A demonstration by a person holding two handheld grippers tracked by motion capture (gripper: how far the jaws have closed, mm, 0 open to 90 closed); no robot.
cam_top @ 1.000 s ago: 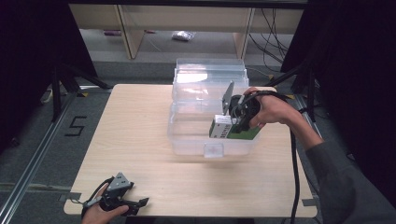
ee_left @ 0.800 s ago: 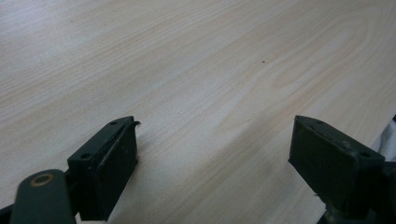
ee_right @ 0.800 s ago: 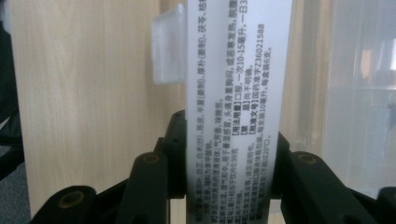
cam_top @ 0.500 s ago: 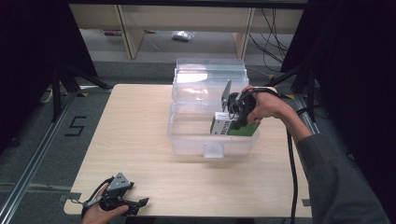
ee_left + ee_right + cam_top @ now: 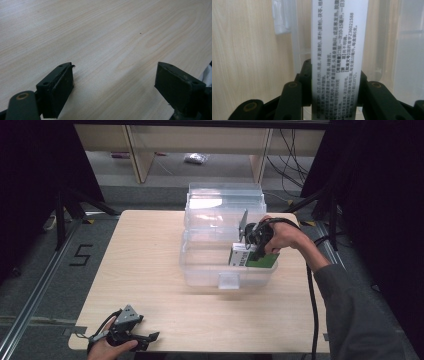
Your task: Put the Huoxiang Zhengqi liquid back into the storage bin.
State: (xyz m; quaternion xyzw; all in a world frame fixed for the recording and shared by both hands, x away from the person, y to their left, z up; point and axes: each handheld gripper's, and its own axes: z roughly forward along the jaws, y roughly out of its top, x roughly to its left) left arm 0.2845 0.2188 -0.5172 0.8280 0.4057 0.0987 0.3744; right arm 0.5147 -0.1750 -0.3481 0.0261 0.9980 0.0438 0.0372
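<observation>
A green and white medicine box [image 5: 252, 258] hangs inside the front right part of a clear plastic bin [image 5: 200, 265] on the table. My right gripper [image 5: 250, 251] is shut on it from above. In the right gripper view the box's white printed side [image 5: 339, 50] runs upright between the two black jaws, which press on both its faces. My left gripper [image 5: 147, 338] rests at the table's front left corner, held by a hand. Its jaws stand wide apart over bare wood [image 5: 115, 50], with nothing between the pads [image 5: 60, 92].
The bin's clear lid [image 5: 224, 202] stands open behind it, at the far edge of the wooden table [image 5: 140, 260]. A black cable [image 5: 312, 290] trails from the right gripper along the sleeve. Shelving and dark stands lie beyond the table.
My right gripper has sunk with the box, from above the bin's front right rim down into the bin. The left gripper has stayed where it was.
</observation>
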